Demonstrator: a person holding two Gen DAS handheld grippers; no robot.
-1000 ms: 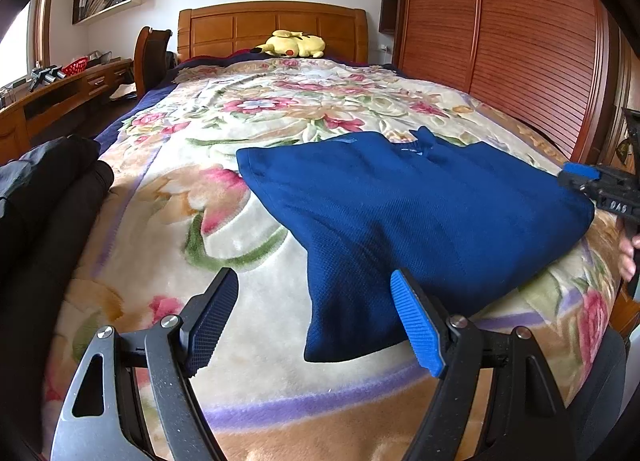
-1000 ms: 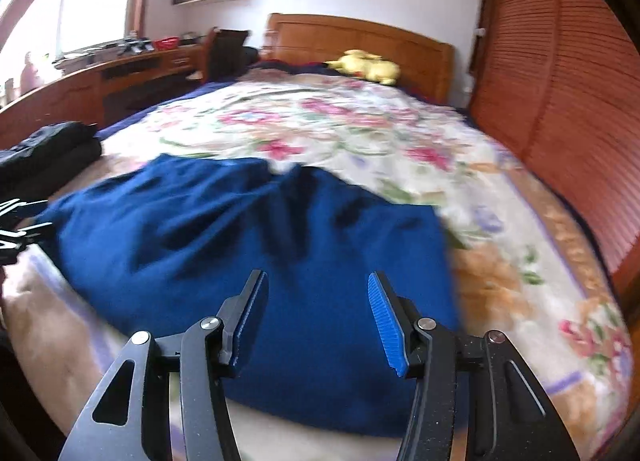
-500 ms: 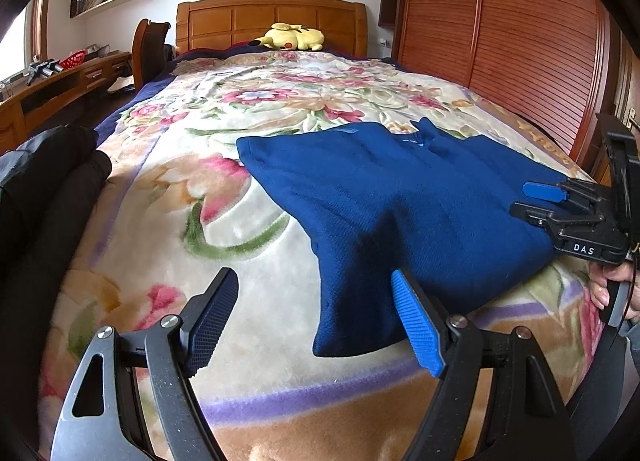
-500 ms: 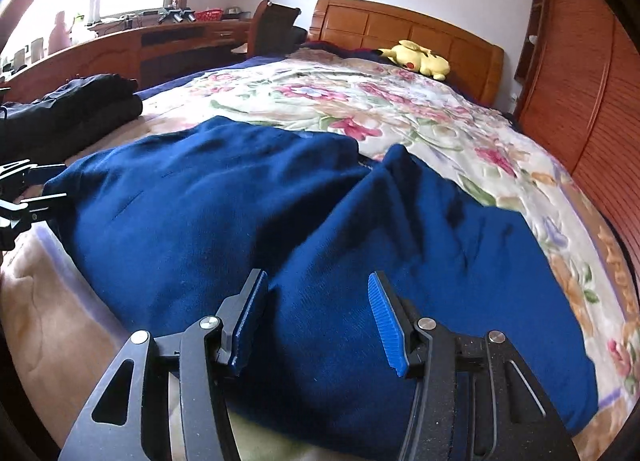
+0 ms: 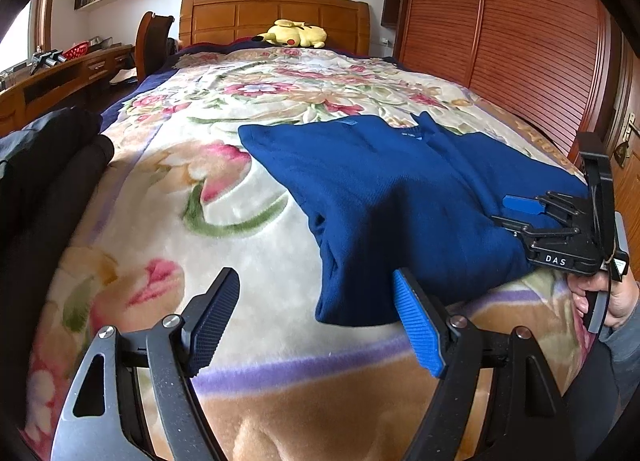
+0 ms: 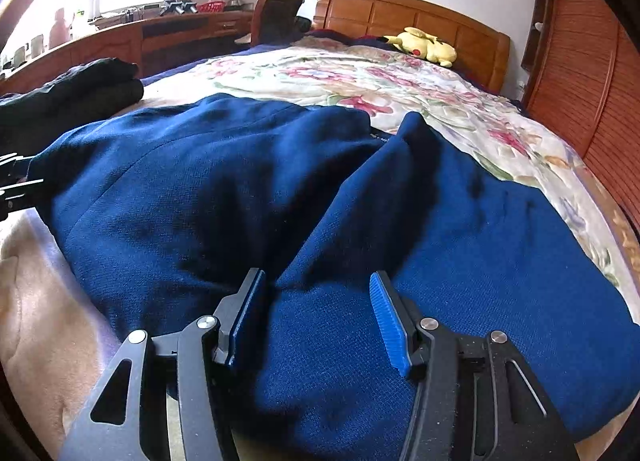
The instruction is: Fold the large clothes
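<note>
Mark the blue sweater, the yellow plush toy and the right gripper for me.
blue sweater (image 5: pixel 400 197): left wrist view, middle of its body.
yellow plush toy (image 5: pixel 294 33): left wrist view, its body by the headboard.
right gripper (image 6: pixel 316 317): right wrist view, midway between its fingertips.

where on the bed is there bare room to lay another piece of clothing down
Bare blanket lies between the blue sweater and the black clothes at the left edge. More lies past the sweater, up to the yellow plush toy. The near right corner is crowded: the sweater covers it, and the right gripper is there.
</note>
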